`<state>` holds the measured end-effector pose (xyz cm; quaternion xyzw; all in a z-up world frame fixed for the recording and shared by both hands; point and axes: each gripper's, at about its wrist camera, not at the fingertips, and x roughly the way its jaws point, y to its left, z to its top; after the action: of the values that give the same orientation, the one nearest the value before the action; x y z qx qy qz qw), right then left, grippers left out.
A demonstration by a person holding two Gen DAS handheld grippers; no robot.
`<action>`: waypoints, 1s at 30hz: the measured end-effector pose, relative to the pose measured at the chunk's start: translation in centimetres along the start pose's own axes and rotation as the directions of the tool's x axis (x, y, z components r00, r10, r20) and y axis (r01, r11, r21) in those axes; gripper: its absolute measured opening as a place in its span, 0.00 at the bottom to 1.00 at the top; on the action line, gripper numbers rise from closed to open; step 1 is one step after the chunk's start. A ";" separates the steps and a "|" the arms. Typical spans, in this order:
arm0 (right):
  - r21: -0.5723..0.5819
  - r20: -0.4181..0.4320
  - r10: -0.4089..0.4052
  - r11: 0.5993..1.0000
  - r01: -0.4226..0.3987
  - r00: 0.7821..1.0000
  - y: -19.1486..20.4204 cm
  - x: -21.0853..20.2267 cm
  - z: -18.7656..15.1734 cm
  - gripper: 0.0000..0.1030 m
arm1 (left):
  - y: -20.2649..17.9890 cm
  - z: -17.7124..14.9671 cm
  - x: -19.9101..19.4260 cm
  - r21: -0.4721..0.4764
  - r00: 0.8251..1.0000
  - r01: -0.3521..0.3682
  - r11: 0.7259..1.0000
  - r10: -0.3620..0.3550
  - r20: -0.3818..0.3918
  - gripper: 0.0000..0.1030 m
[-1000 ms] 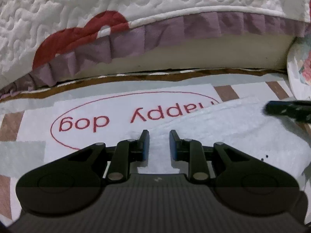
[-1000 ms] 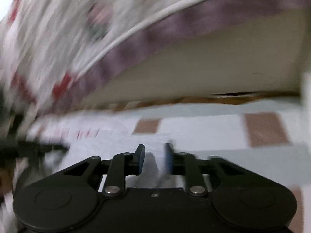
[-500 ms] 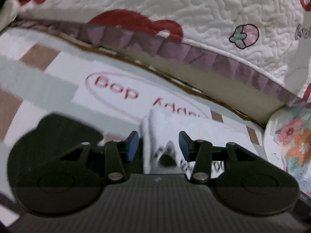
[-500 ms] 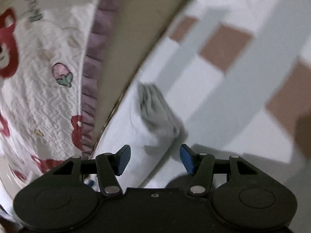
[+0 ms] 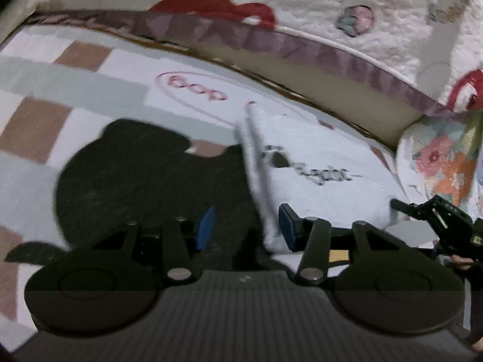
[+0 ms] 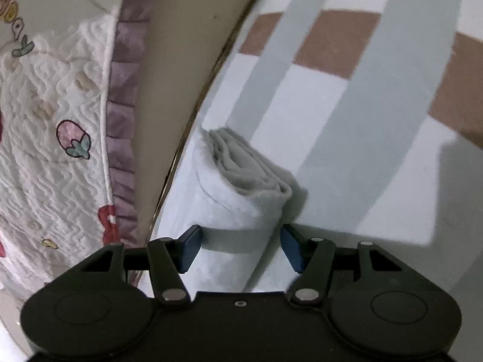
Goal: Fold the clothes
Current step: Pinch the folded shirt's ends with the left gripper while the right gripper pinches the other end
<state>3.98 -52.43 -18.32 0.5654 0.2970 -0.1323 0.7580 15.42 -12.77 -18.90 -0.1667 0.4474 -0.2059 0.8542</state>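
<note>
The white garment (image 6: 241, 187) lies folded into a thick bundle on the checked floor mat (image 6: 347, 105), low centre in the right wrist view, just beside the quilted bedspread's (image 6: 60, 105) purple frill. Its stacked layers show at the upper end. It looks soft, light and limp, likely to sag or spring apart if lifted by one layer; a grip across the whole stack near the folded edge seems the safest hold.

The right claw (image 6: 240, 247) straddles the bundle's near end, its jaws opening, the blue pads not pressing on the cloth. The left claw (image 5: 246, 226) stands partly open over the garment's raised edge (image 5: 256, 163); no pad is seen pressing it.

In the left wrist view motion blur smears the cloth, and its dark print is illegible. A heavy shadow at centre left hides the mat. The garment's full outline is cut off by both claws, so which kind of clothing it is cannot be told.
</note>
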 end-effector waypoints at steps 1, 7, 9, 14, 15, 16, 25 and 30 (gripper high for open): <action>-0.017 0.006 -0.006 1.000 0.006 1.000 0.4 0.3 0.1 0.66 | 0.4 0.3 0.2 -0.021 1.000 -0.020 1.000 0.020 -0.003 0.45; -0.039 0.075 -0.082 0.996 0.085 0.994 1.5 1.2 0.8 0.58 | -0.6 3.1 2.3 0.005 0.996 0.069 0.998 -0.070 0.053 0.45; -0.036 0.100 -0.099 0.994 0.103 0.990 1.3 1.2 0.9 0.48 | -0.4 3.9 3.5 0.002 0.995 0.084 0.996 -0.084 0.058 0.45; -0.136 0.147 -0.079 0.986 0.099 0.986 1.0 1.1 0.1 0.43 | 1.1 5.7 7.0 -0.018 0.991 0.132 0.991 -0.132 0.019 0.47; -0.158 0.149 -0.078 0.982 0.102 0.986 1.0 1.1 0.1 0.43 | 1.2 6.0 7.3 -0.020 0.987 0.158 0.987 -0.157 0.017 0.49; -0.172 0.149 -0.077 0.980 0.102 0.986 1.1 1.1 0.1 0.42 | 1.3 6.2 7.6 -0.029 0.985 0.170 0.985 -0.170 0.015 0.50; -0.423 0.152 -0.083 0.895 0.141 0.985 3.0 1.6 0.3 0.40 | 0.5 6.6 9.6 -0.033 0.965 0.263 0.964 -0.263 -0.007 0.18; -0.599 0.161 -0.054 0.788 0.141 0.986 5.3 1.2 0.3 0.37 | -3.6 6.0 2.1 0.162 0.963 0.249 0.955 -0.262 0.066 0.15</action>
<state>7.87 -50.78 -14.83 0.2656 0.3004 -0.1067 0.9099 20.82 -16.36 -15.38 -0.1662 0.3677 -0.3406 0.8492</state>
